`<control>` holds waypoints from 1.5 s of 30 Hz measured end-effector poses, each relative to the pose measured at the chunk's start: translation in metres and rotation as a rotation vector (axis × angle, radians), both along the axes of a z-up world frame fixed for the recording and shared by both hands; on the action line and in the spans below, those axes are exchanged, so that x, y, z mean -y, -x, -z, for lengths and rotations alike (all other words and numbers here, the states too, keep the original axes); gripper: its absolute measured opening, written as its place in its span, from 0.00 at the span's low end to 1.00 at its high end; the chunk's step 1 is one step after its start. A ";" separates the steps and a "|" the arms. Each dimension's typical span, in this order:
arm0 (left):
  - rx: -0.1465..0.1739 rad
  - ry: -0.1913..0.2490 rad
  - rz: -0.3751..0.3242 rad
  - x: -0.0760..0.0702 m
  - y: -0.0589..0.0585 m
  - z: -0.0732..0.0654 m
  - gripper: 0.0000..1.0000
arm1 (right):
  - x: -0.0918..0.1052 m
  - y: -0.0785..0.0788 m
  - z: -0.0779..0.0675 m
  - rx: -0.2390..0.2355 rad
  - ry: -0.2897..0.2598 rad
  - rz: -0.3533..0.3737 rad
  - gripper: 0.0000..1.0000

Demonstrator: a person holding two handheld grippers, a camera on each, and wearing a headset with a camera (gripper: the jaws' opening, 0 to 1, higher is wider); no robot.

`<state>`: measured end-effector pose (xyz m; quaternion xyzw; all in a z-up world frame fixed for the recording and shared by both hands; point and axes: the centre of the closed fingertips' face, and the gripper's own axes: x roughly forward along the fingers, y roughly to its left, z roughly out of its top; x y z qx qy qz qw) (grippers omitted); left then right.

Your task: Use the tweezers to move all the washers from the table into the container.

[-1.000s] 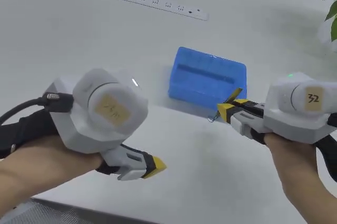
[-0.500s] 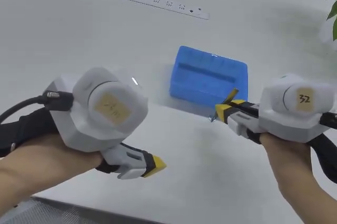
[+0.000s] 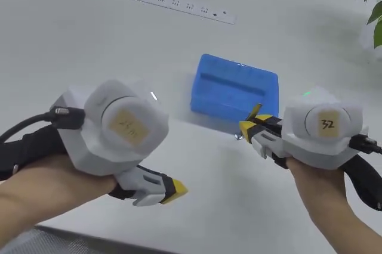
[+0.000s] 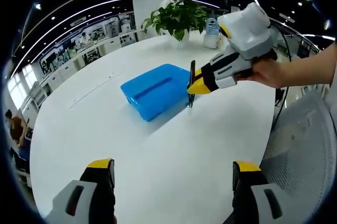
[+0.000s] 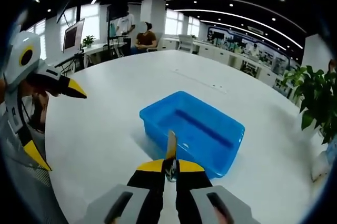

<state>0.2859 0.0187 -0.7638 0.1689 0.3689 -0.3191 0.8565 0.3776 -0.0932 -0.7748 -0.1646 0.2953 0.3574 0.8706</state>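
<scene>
right claw, centre right of head view: jaws clamped shut on the tweezers. in right gripper view the tweezers point up-frame, tip just before the near wall of the blue container. container sits mid-frame on the white counter. left claw, lower left of head view: jaws spread wide over bare counter. power strip at upper centre.

A white power strip lies flat far ahead of me; a leafy green plant stands off to my right.
</scene>
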 end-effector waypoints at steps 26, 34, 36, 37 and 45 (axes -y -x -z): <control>0.007 0.007 0.002 0.001 -0.002 -0.003 0.96 | -0.006 -0.005 -0.052 -0.020 -0.109 -0.019 0.03; 0.009 0.008 -0.005 0.000 -0.002 -0.004 0.96 | -0.008 -0.019 -0.065 0.002 -0.148 -0.001 0.03; 0.008 0.010 -0.005 0.000 -0.001 -0.003 0.96 | -0.007 -0.025 -0.067 0.015 -0.149 0.009 0.03; 0.008 0.011 -0.004 0.000 -0.001 -0.003 0.96 | -0.006 -0.027 -0.068 0.018 -0.150 0.013 0.03; 0.009 0.019 -0.002 0.001 -0.001 -0.003 0.96 | 0.001 -0.044 -0.054 0.007 -0.147 0.057 0.04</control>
